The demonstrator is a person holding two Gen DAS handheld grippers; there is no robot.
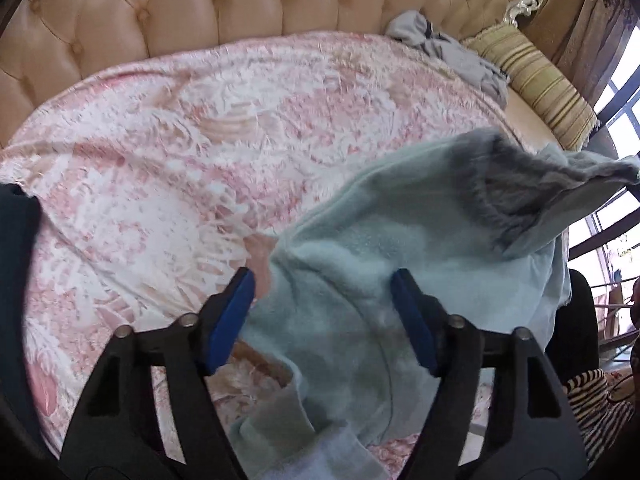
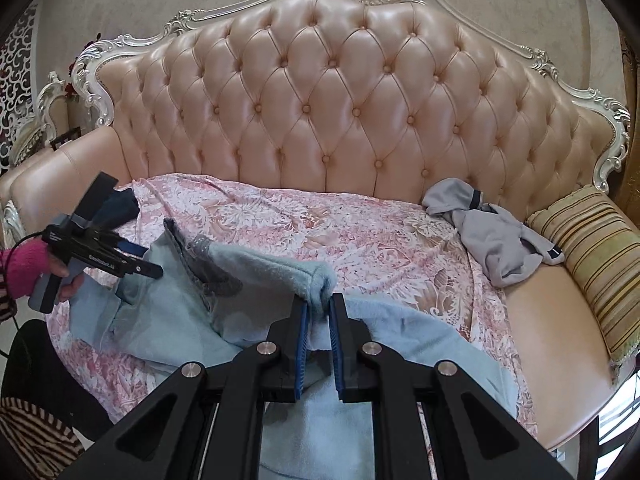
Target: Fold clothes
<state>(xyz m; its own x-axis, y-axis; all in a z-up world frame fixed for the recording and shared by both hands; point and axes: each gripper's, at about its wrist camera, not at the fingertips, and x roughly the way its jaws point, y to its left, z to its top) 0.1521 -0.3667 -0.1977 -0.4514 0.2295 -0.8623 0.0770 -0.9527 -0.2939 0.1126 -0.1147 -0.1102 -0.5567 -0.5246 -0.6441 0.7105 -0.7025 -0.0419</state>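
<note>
Pale blue fleece is what both grippers are working on: the garment [image 2: 168,312] is lying rumpled across the pink flowered blanket [image 2: 320,224] on the sofa, nearer its front edge than the tufted backrest [image 2: 320,100]. The right gripper [image 2: 319,308] is pinching a bunched fold of that fleece, jaws nearly together and clamped on it, and is lifting the fold a little clear of the blanket, likely to keep one side taut for folding. The left gripper [image 1: 323,286] is hovering over the far part of the same garment with jaws apart; fleece is sitting between them, but the blue pads [image 1: 230,320] are not pressing on it, so this reads as lining up for a second hold. A hand [image 2: 60,276] in a pink cuff is carrying that gripper in the right wrist view. Room to move is looking good toward the backrest, where the blanket is lying bare. A grey garment [image 2: 488,236] is heaped off to the right, well apart, beside a striped cushion [image 2: 592,260], and something dark [image 2: 120,206] is resting at the blanket's left edge.
</note>
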